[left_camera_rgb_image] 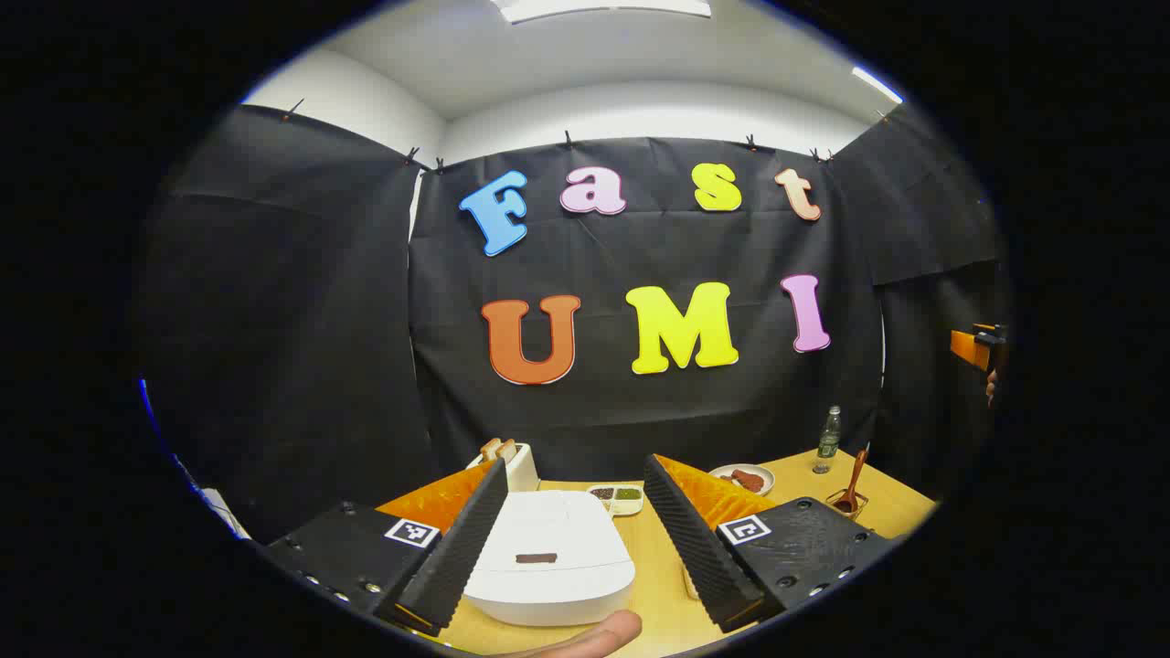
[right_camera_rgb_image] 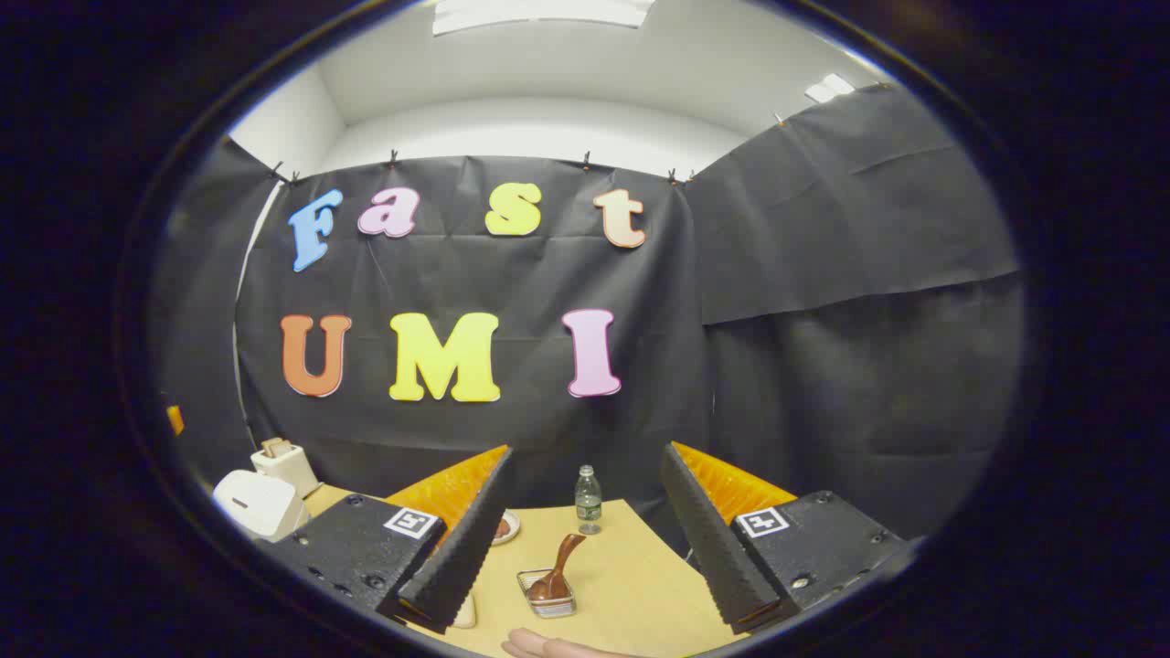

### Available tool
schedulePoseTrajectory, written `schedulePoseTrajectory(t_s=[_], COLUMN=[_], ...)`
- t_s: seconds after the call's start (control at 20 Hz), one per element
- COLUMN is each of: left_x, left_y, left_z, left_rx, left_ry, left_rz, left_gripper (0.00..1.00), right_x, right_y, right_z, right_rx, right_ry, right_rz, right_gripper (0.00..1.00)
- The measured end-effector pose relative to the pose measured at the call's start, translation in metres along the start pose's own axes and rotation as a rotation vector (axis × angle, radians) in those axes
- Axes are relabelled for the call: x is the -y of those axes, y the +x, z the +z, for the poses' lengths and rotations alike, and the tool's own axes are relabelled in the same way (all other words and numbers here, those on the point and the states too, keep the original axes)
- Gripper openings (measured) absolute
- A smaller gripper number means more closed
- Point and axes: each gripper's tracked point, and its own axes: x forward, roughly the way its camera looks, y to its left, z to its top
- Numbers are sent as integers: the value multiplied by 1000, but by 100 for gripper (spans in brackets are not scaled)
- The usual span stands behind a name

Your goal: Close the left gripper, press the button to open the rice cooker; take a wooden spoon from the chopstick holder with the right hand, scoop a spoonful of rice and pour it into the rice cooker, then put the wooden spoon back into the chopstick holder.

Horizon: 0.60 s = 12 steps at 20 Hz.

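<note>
From where I sit, the rice cooker (left_camera_rgb_image: 548,557) is the biggest thing in play: in the left gripper view it lies straight ahead of my left gripper (left_camera_rgb_image: 574,535), low between its fingers, lid down, with the dark button (left_camera_rgb_image: 536,557) on its front face toward me. That gripper is spread wide and holds nothing, and here is my first worry: the task wants it pressed together before the push, and if I go in like this the fingers may straddle the button and land on the lid to either side, or nudge the whole cooker back along the surface (left_camera_rgb_image: 658,585). The toaster (left_camera_rgb_image: 514,461) stands just behind the cooker, so a shove could run one into the other. My right gripper (right_camera_rgb_image: 585,535) is also spread and empty; in the right gripper view the chopstick holder (right_camera_rgb_image: 547,594) sits ahead and a little to its left, the wooden spoon (right_camera_rgb_image: 556,567) leaning out of it. The holder looks light, so an off-centre pinch on the tilted handle may tip it or drag it along. A bottle (right_camera_rgb_image: 588,498) stands beyond it, within reach of a careless swing. The left gripper view gives me the button and a divided dish (left_camera_rgb_image: 616,496) past the cooker, which I judge holds the rice; the right gripper view gives me the spoon's lean closely and the cooker only far off to its left.
</note>
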Motion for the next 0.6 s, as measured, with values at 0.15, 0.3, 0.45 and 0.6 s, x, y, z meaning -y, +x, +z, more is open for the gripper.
schedulePoseTrajectory(t_s=[0.15, 0.3, 0.45, 0.6], left_x=[8, 17, 21, 14], left_y=[2, 0, 0, 4], left_z=[1, 4, 3, -4], left_rx=[1, 18, 26, 13], left_ry=[-1, 15, 22, 1], left_rz=[-23, -46, -57, -45], left_gripper=[95, 95, 95, 95], right_x=[0, 2, 2, 8], right_y=[-4, -2, -1, 3], right_z=[1, -2, -9, -12], right_rx=[8, 18, 6, 5], right_ry=[-17, -40, -41, -40], right_rz=[12, 7, 15, 9], right_gripper=[100, 100, 100, 100])
